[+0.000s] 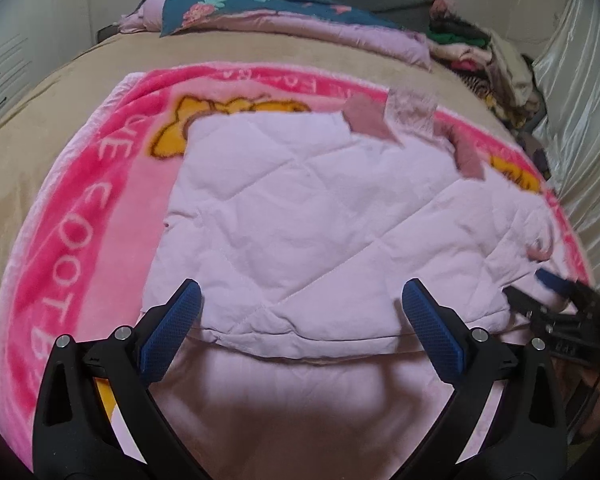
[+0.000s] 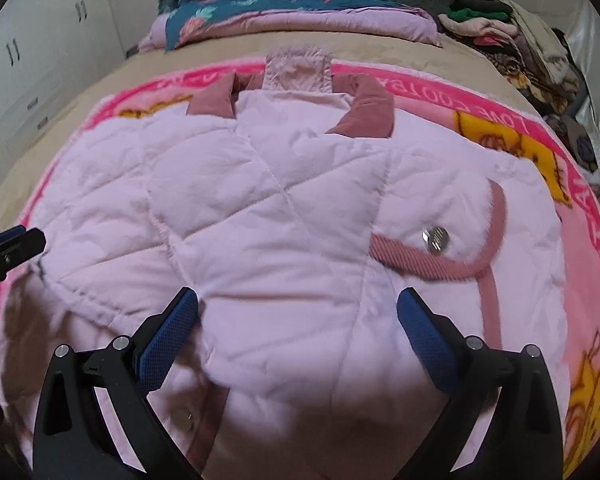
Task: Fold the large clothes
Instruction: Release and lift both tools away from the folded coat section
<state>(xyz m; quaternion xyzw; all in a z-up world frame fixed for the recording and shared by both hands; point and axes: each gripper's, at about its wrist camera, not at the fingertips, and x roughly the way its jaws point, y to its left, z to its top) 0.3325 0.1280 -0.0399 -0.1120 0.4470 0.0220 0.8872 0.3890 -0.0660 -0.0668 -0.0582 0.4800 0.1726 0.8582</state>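
A pale pink quilted jacket (image 1: 300, 216) lies spread on a pink cartoon blanket (image 1: 84, 208) on the bed. It also shows in the right wrist view (image 2: 284, 216), with its dusty-rose collar (image 2: 364, 108) at the far side and a rose-trimmed pocket with a metal snap (image 2: 435, 239). My left gripper (image 1: 300, 300) is open and empty, just above the jacket's near folded edge. My right gripper (image 2: 298, 304) is open and empty over the jacket's middle. The right gripper also shows at the right edge of the left wrist view (image 1: 556, 292); the left gripper shows at the left edge of the right wrist view (image 2: 8, 246).
The tan bedspread (image 1: 60, 112) lies under the blanket. A folded teal floral quilt (image 1: 236, 0) lies at the bed's far end. A pile of mixed clothes (image 1: 496, 64) sits at the far right. White cupboards (image 2: 28, 52) stand at the left, a pale curtain (image 1: 580, 120) at the right.
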